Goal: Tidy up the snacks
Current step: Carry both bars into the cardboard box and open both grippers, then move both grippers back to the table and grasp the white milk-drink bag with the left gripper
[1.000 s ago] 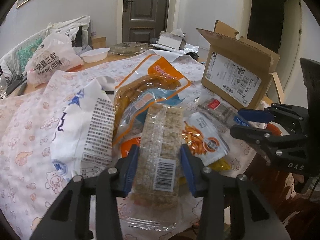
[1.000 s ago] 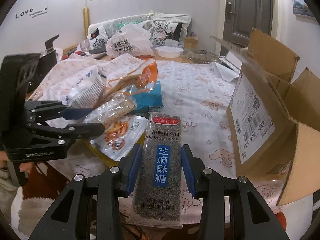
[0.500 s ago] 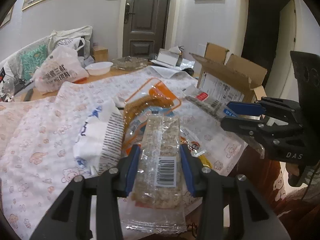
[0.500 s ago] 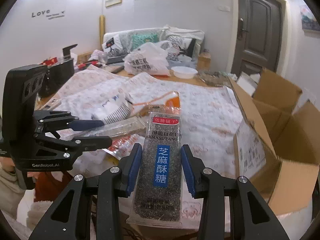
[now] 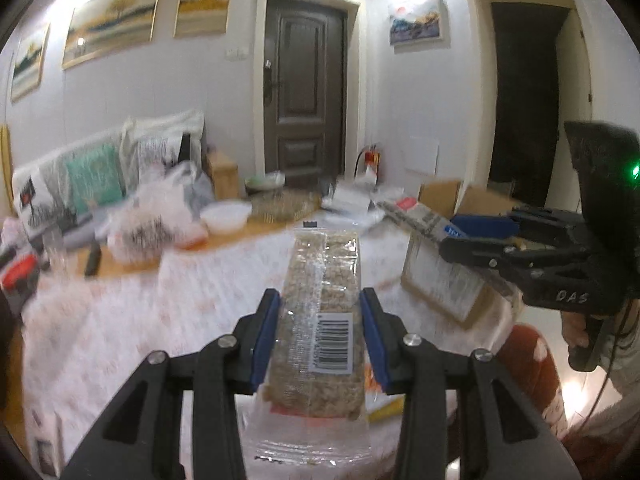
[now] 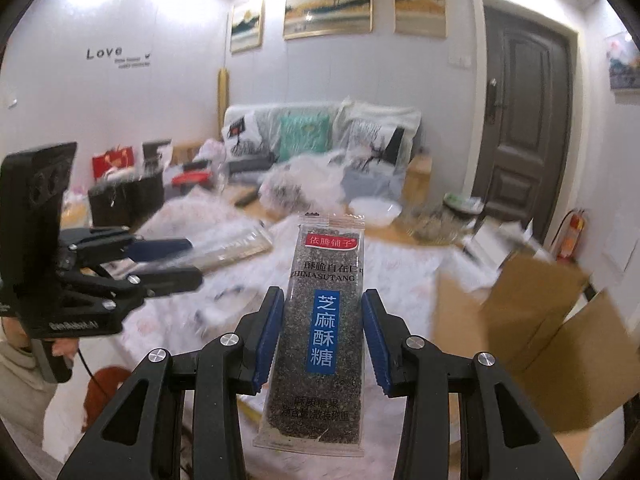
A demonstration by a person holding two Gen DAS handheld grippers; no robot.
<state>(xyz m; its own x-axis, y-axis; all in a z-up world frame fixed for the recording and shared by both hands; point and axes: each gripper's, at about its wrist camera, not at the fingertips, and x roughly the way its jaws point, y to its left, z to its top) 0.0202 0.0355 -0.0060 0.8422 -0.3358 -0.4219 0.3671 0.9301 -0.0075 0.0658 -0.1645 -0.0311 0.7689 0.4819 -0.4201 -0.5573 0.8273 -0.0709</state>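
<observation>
My left gripper (image 5: 320, 300) is shut on a clear pack of pale grain crisp bars (image 5: 322, 320) with a barcode label, held up above the table. My right gripper (image 6: 323, 300) is shut on a dark sesame candy pack (image 6: 326, 320) with a blue label, also raised. The right gripper shows at the right of the left wrist view (image 5: 472, 236), and the left gripper at the left of the right wrist view (image 6: 176, 260). An open cardboard box (image 6: 532, 312) stands at the table's right side. The other snack bags on the table are blurred or hidden.
The table (image 5: 120, 320) has a white printed cloth. At its far end lie a white plastic bag (image 5: 152, 224), a white bowl (image 5: 226, 216) and a glass dish (image 5: 276, 204). A sofa with cushions (image 6: 320, 136) and a dark door (image 5: 306, 92) stand behind.
Both grippers have lifted and tilted up with their packs. The snack pile that filled the lower views has dropped out of sight, and the walls and door now fill the frames.
</observation>
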